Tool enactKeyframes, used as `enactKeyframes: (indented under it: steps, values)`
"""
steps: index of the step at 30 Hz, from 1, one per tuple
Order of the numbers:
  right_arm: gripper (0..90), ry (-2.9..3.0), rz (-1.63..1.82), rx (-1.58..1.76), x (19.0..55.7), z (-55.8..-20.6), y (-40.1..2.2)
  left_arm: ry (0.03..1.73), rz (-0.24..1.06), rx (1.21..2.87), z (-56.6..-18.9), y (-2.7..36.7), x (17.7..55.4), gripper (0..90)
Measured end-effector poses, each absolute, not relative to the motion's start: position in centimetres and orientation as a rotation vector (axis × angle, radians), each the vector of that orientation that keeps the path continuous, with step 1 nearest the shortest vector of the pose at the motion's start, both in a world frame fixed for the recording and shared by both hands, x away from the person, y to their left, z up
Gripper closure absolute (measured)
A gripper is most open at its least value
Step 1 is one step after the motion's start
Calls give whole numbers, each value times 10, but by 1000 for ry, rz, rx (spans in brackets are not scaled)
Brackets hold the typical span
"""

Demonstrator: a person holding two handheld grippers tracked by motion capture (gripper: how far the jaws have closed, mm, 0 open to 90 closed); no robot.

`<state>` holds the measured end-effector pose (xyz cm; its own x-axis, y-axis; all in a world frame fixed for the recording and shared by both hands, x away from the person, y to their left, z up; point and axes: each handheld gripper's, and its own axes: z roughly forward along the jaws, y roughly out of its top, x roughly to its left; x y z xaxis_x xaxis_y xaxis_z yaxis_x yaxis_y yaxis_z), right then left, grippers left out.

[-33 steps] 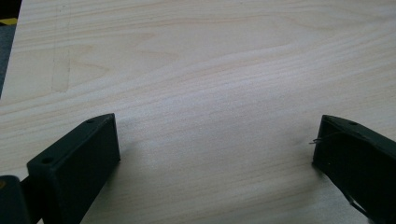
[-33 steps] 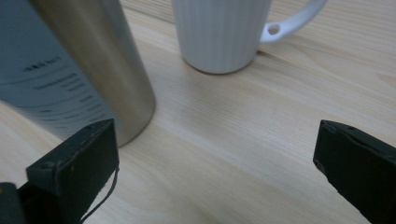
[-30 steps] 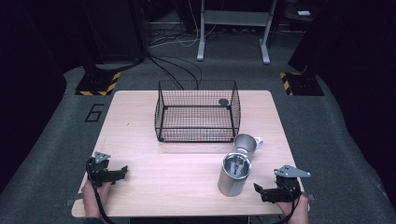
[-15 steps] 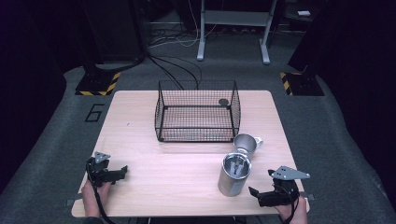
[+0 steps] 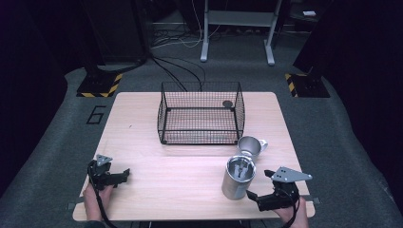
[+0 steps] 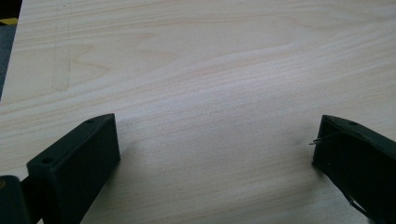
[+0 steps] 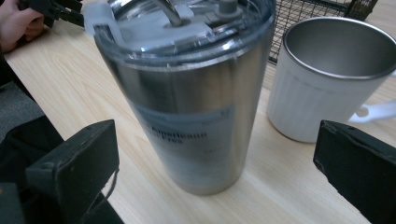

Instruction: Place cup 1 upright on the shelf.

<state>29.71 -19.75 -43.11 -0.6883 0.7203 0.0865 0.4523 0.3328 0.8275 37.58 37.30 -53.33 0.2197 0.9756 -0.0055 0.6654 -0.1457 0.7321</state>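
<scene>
Tumbler [image 5: 237, 176] standing upright at the near right of the table [image 5: 142, 123], my right gripper [image 5: 260, 199] lined up on it with jaws spread wide.

I count one steel tumbler with a clear lid, one white ribbed mug [image 5: 250, 146] with a metal rim just beyond it and apart from it, and one black wire basket [image 5: 201, 114] at the table's far middle, holding one small dark round thing I cannot identify [image 5: 227, 103]. In the right gripper view the tumbler [image 7: 187, 98] sits between my two spread jaws, untouched, so I judge I hold the gripper low and level there to close on its body. My left gripper [image 5: 119, 174] rests at the near left, well apart, jaws spread over bare wood, I judge simply parked out of the way. Two grippers, neither holding anything.
</scene>
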Motion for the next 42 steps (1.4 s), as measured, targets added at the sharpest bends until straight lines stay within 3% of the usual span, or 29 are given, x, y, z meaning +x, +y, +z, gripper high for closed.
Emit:
enactKeyframes:
  steps: [25, 42]
  values:
    - [0, 2264, 1394, 940, 324, -429, -161, 1513, 652, 1888, -533, 373, 376, 4]
    - [28, 2162, 1406, 856, 323, -433, -151, 1513, 652, 1889, -533, 373, 376, 4]
